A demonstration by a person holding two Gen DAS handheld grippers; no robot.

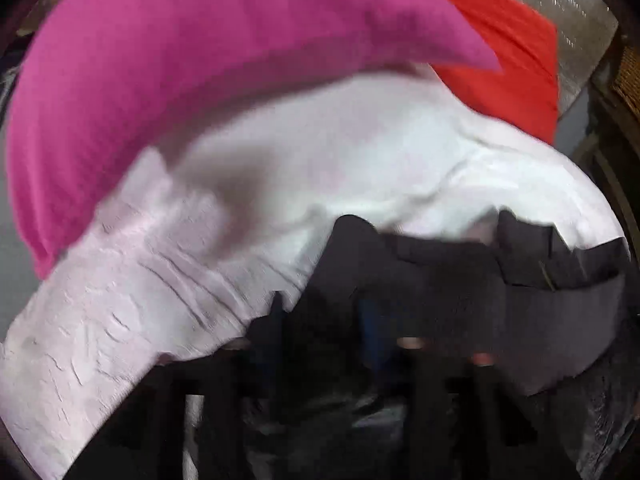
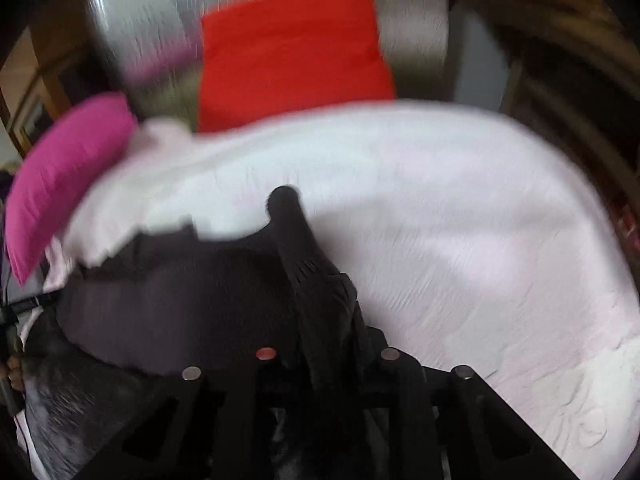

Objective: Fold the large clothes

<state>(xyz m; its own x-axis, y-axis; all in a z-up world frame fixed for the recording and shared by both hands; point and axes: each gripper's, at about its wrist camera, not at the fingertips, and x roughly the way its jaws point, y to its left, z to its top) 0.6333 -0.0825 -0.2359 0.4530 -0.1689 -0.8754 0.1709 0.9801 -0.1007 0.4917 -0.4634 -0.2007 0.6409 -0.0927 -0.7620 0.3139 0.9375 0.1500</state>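
Observation:
A dark charcoal garment is held up over a pale pink bedsheet. My left gripper is buried in its dark folds, shut on the cloth; the fingertips are hidden. In the right wrist view the same garment sags to the left, and my right gripper is shut on a bunched strip of it that rises to a rounded tip. The sheet spreads beyond. Both views are motion blurred.
A magenta pillow lies at the bed's left, also in the right wrist view. A red cushion leans on a silver padded headboard. Dark wooden furniture stands right.

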